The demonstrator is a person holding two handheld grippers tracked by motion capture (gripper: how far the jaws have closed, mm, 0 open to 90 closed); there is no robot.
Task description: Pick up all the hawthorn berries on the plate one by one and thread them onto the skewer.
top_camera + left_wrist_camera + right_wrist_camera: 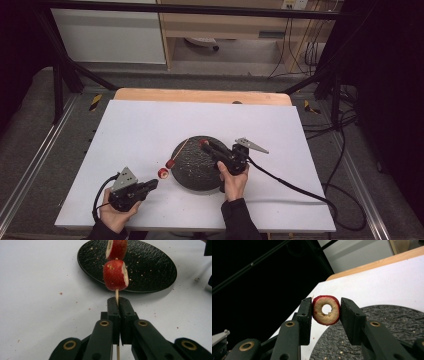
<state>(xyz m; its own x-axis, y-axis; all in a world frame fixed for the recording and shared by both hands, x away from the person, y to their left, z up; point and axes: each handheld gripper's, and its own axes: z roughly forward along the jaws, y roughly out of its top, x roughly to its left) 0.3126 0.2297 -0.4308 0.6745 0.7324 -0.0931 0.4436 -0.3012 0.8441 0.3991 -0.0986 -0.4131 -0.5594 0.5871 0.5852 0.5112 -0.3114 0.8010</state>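
My left gripper (153,183) (117,300) is shut on the lower end of a thin wooden skewer (116,293) (181,149). Two red-skinned fruit slices are threaded on it, one (115,275) (163,173) close to the jaws and one (116,248) (170,163) farther up. The skewer's bare tip slants over the black plate (192,172) (152,267). My right gripper (204,144) (326,308) is over the plate's far edge, shut on a third slice (326,310) (203,142), a red-rimmed ring with a round hole through its pale flesh.
The plate (392,322) lies on a white sheet (140,130) that covers a wooden table (200,95). Crumbs dot the plate and the sheet. A metal frame and cables surround the table, with a dark drop beyond the sheet's left edge.
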